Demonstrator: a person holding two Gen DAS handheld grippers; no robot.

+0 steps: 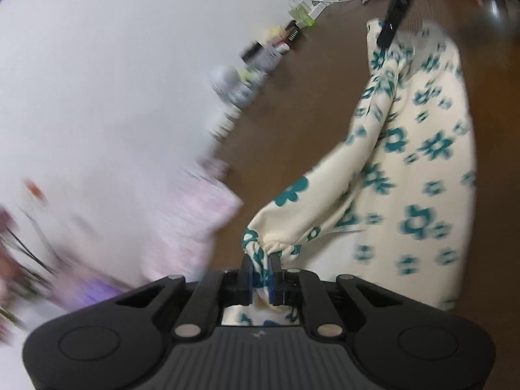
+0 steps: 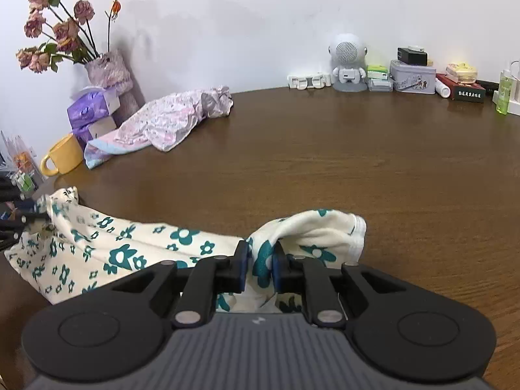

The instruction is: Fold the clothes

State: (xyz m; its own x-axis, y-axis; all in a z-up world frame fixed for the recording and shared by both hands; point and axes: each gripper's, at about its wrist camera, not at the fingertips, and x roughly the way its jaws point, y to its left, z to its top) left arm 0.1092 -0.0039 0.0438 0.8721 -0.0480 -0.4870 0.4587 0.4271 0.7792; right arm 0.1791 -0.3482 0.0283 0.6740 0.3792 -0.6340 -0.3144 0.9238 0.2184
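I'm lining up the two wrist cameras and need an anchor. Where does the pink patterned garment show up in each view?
Left wrist: the pink garment is a motion-blurred patch at lower left of centre, against the white wall.
Right wrist: it lies crumpled at upper left on the table, beside the tissue boxes.
Shared landmark: the flowered garment, clamped by the left gripper and the right gripper.

Yellow mug (image 2: 63, 156), tissue packs (image 2: 91, 110), dried roses (image 2: 55, 29) on table (image 2: 357, 169)
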